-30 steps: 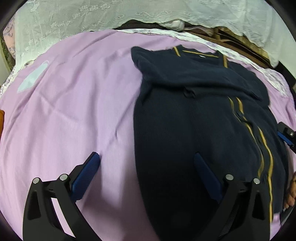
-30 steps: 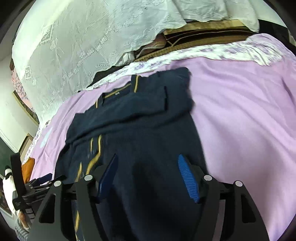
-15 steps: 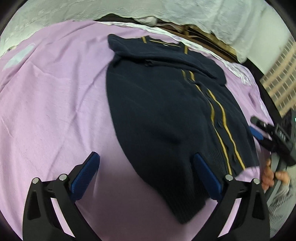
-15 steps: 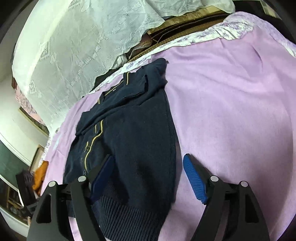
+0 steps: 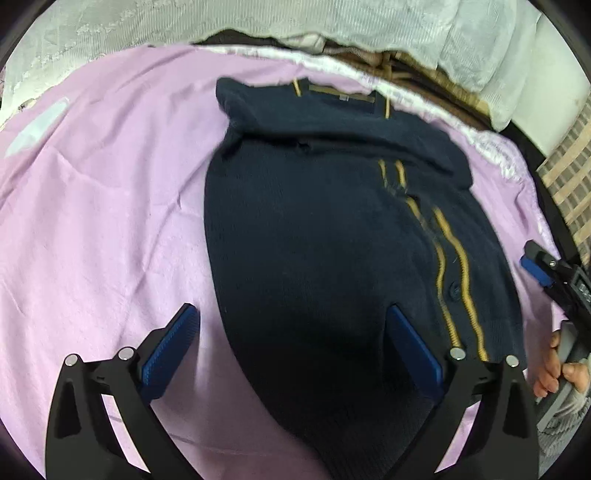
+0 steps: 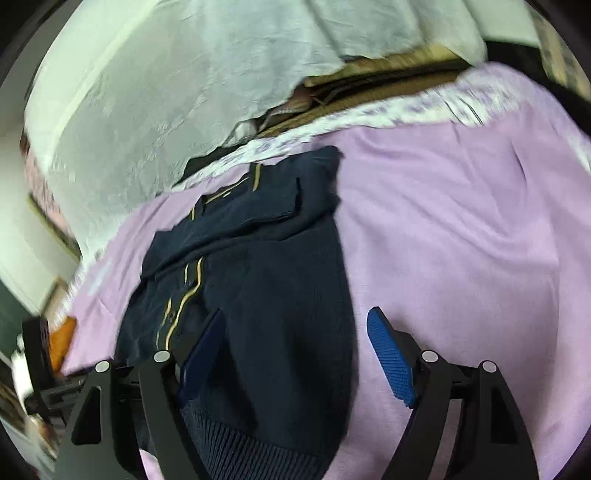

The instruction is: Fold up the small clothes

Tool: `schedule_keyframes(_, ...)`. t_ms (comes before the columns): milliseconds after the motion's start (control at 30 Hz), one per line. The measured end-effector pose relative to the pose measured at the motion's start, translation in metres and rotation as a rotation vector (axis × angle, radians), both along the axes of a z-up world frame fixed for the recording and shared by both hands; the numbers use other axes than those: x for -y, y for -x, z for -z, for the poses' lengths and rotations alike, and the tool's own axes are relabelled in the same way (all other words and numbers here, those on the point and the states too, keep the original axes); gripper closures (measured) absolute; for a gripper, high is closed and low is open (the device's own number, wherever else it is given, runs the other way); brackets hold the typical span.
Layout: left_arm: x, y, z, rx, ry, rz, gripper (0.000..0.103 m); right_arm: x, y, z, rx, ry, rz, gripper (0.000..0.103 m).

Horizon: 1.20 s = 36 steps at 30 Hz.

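Note:
A navy cardigan [image 5: 314,240] with two yellow stripes lies flat on the lilac sheet [image 5: 103,221], collar at the far end and sleeves folded across the chest. My left gripper [image 5: 291,321] hovers open over its near left edge, one pad over the sheet and the other over the knit. The right gripper [image 6: 295,317] is also open, above the cardigan [image 6: 266,280] near its ribbed hem, straddling the garment's right edge. Neither holds any cloth. In the left wrist view the right gripper [image 5: 535,266] shows at the right edge, with a hand [image 5: 554,373] on its grip.
White lace cloth [image 5: 258,22] drapes over things behind the bed, with brown folded fabric [image 6: 369,88] beneath it. An orange object [image 6: 61,343] lies off the sheet's left side. A pale patch [image 5: 37,125] marks the sheet at far left.
Both grippers have drawn back toward the hem end of the cardigan, so the ribbed hem now shows. The right jaws have spread a little wider. The cardigan itself lies as before.

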<state>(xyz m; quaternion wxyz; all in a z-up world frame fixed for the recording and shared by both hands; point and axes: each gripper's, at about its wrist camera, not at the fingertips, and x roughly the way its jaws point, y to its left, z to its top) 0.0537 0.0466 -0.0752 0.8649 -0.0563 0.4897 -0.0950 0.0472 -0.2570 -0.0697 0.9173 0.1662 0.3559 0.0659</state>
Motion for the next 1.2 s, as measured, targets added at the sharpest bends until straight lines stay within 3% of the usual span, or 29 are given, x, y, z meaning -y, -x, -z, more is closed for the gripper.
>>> schedule_keyframes(100, 0.016, 0.016, 0.008, 0.021, -0.140, 0.046, 0.004, -0.026, 0.004, 0.015, -0.060, 0.140, -0.070, 0.022)
schedule_keyframes(167, 0.020, 0.025, 0.009, 0.036, -0.190, 0.056, 0.004, -0.039, 0.008, 0.025, -0.090, 0.244, -0.084, 0.021)
schedule_keyframes(367, -0.005, 0.039, 0.004, 0.005, -0.117, 0.050, 0.004, -0.032, 0.019, 0.020, -0.094, 0.215, -0.094, 0.023)
schedule_keyframes(500, 0.001, 0.040, -0.029, 0.119, -0.161, 0.053, 0.004, -0.048, 0.018, -0.014, 0.026, 0.201, -0.124, 0.023)
schedule_keyframes(600, 0.020, 0.015, -0.047, 0.147, -0.165, 0.068, 0.004, -0.087, 0.003, -0.024, 0.042, 0.239, -0.241, 0.035)
schedule_keyframes(667, 0.028, -0.002, -0.037, 0.099, -0.184, 0.060, 0.004, -0.115, -0.014, -0.012, -0.004, 0.294, -0.307, 0.066)
schedule_keyframes(733, 0.039, -0.016, -0.008, -0.002, -0.270, 0.078, 0.004, -0.128, -0.021, 0.013, -0.092, 0.313, -0.345, 0.075)
schedule_keyframes(767, 0.040, -0.015, 0.003, -0.014, -0.301, 0.082, 0.004, -0.128, -0.017, 0.020, -0.089, 0.320, -0.346, 0.074)
schedule_keyframes(800, 0.034, -0.007, 0.004, 0.037, -0.283, 0.086, 0.004, -0.125, -0.011, 0.022, -0.070, 0.321, -0.348, 0.074)
schedule_keyframes(833, 0.028, -0.001, 0.006, 0.033, -0.269, 0.103, 0.004, -0.122, -0.005, 0.023, -0.076, 0.318, -0.357, 0.074)
schedule_keyframes(1000, -0.007, 0.015, 0.000, -0.018, -0.135, 0.072, 0.004, -0.104, 0.020, 0.014, -0.060, 0.279, -0.378, 0.073)
schedule_keyframes(1067, -0.015, 0.025, -0.003, -0.021, -0.120, 0.067, 0.004, -0.091, 0.030, 0.001, -0.032, 0.230, -0.355, 0.064)
schedule_keyframes(1200, -0.022, 0.032, -0.004, -0.036, -0.038, 0.129, 0.004, -0.054, 0.049, -0.016, 0.019, 0.225, -0.257, 0.046)
